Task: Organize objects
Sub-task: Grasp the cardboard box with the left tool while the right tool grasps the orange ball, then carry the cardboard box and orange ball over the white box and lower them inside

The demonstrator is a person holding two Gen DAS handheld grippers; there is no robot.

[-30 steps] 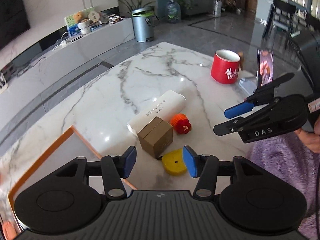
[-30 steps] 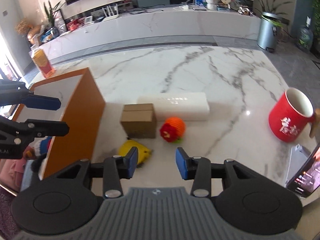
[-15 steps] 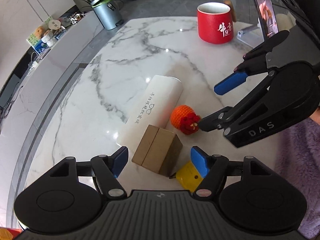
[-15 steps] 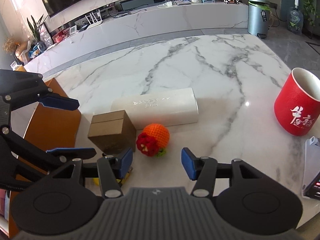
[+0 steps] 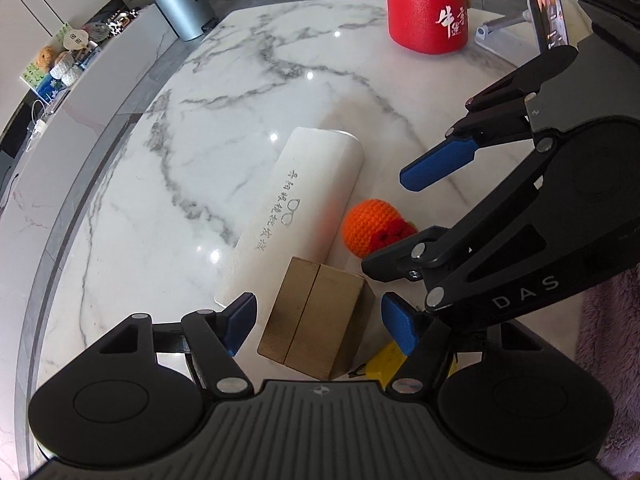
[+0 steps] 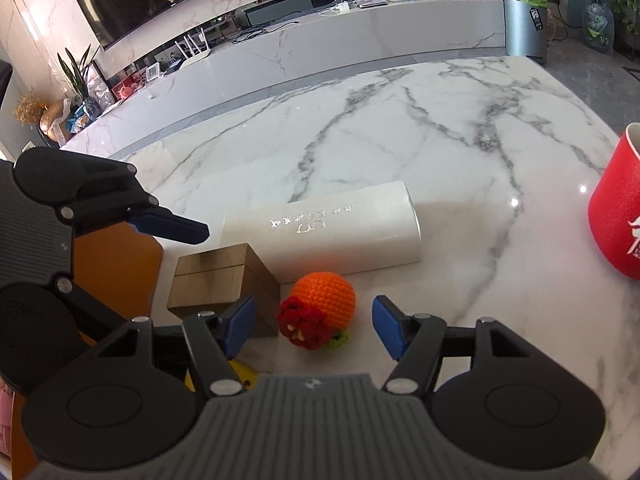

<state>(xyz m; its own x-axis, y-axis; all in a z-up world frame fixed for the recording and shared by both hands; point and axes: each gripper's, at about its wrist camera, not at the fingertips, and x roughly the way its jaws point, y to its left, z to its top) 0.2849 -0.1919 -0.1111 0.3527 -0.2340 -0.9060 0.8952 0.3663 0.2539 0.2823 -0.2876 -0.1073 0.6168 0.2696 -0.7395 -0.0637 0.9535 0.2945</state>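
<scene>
- Landmark: brown cardboard box (image 5: 320, 322) on the marble table (image 5: 224, 128); everything else is placed from it.
- Left gripper (image 5: 318, 326): jaws spread wide, one blue pad on each side of the box, neither pad touching. Nothing pinched.
- The box sits between the left fingers, dead ahead of the tool, with its lid seam running away from the camera. It reads as roughly cubic with no clear long axis, so a squeeze across the seam faces looks fine.
- Right gripper (image 6: 310, 326): jaws spread, holding nothing. The crochet orange ball (image 6: 324, 302) lies just beyond and between the pads, apart from both.
- The ball is just right of the box in the right wrist view; a small gap, or maybe contact, cannot tell.
- White long case (image 6: 320, 232): just behind the box and ball, lying flat, long axis crosswise to the right gripper and running away from the left one. It looks to touch the box's far corner.
- Yellow flat item (image 5: 380, 364): just in front of the box on the near side, half hidden under the left gripper's right finger.
- Red mug (image 5: 428, 12): well apart, at the far edge of the table from the box; phone on stand (image 5: 544, 12) beside it.
- Nearer hand: left for the box, right for the ball. Judgement: both are lined up for a simultaneous pinch; closing is the next call.
- Risk: the right gripper's left pad (image 6: 240, 322) is close to the box face and could nudge it.
</scene>
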